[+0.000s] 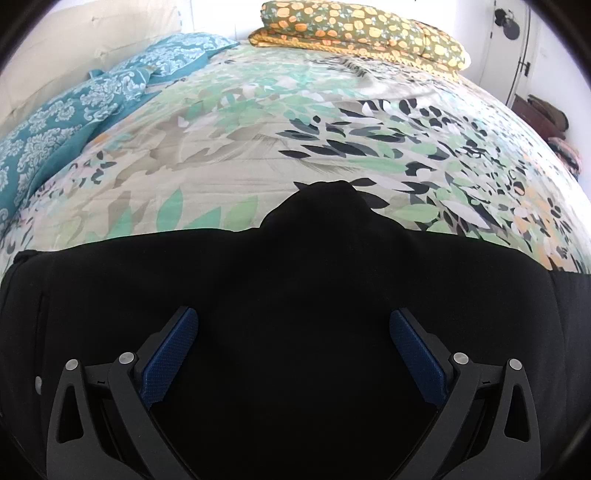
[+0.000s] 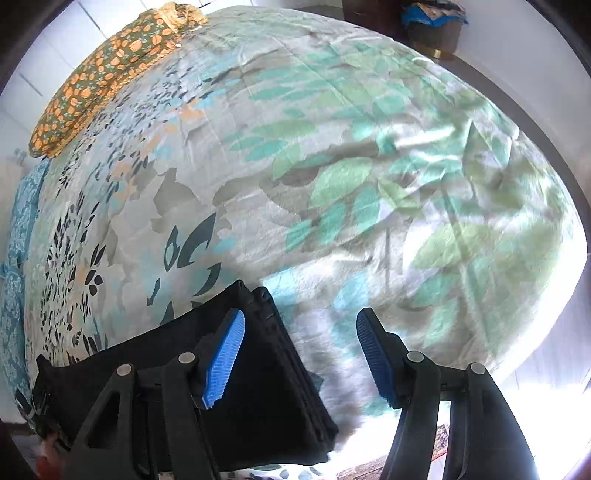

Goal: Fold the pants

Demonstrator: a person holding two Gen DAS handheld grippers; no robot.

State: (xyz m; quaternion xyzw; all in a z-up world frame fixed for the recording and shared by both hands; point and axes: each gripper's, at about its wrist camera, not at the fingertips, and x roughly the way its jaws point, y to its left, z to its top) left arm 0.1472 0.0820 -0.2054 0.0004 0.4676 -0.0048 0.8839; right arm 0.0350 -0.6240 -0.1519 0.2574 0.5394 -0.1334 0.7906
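- Here, a bed [image 1: 258, 122] with a leaf-print cover in green, grey and black fills both wrist views.
- At the far left of the left wrist view, a teal patterned pillow [image 1: 74, 110] lies along the bed's edge.
- Black pants [image 1: 295, 295] lie flat on the cover across the near side of the bed, with a rounded bump of cloth poking up at the middle of their far edge.
- The left hand-held gripper [image 1: 294, 325] hangs over the pants, its blue pads [image 1: 173, 354] spread wide and released, with nothing pinched between them.
- At the head of the bed, an olive blanket [image 1: 362, 29] with orange flowers lies folded.
- In the right wrist view, the pants [image 2: 266, 387] show as a folded stack with layered edges, low and left of centre on the cover.
- The right hand-held gripper [image 2: 299, 343] is partly spread and grips nothing: its left pad [image 2: 225, 354] is over the pants' edge, its right pad over bare cover.
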